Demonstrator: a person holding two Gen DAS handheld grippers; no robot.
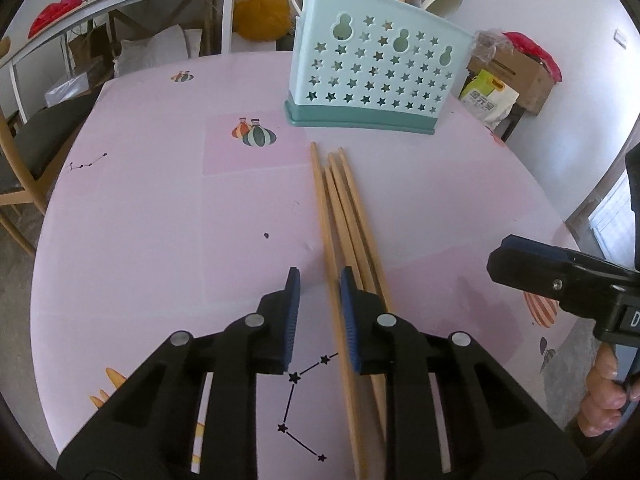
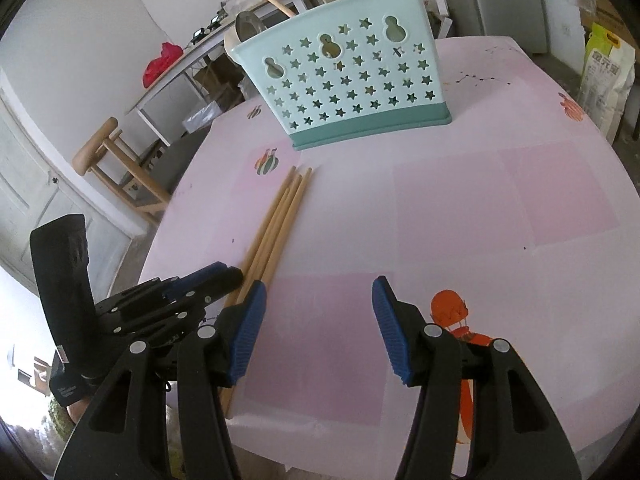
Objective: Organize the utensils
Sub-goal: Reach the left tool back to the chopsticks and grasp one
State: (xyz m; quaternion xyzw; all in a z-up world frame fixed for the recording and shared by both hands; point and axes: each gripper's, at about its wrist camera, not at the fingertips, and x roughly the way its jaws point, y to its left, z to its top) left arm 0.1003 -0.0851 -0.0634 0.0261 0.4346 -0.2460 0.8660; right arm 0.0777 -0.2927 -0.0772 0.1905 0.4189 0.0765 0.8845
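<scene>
Four chopsticks (image 1: 340, 216) lie bunched on the pink table (image 1: 160, 208), tips toward the caddy (image 1: 372, 64), which stands upright just beyond them, not touching. Leftmost stick (image 1: 326, 224) runs up between the left gripper (image 1: 319, 280) pads; the other three pass under or outside its right pad (image 1: 347, 300). Jaws narrow with a visible gap: the stick lies against or very near the right pad, clear of the left one, so not clamped yet by the look of it. Judgement: step is picking one stick off the bunch. To do it well, keep the pads straddling only that stick, low to the table, close squarely so it doesn't roll or drag a neighbour, and grip near the thick end so the tip can go down into the caddy. Risk: the right pad sits on the neighbours and may pinch two. Right gripper (image 2: 318, 292) hangs half open over bare table right of the bunch, nothing between its pads; its left pad (image 2: 250, 320) is just beside the stick ends. Caddy already holds a ladle, spoons and wooden handles.
</scene>
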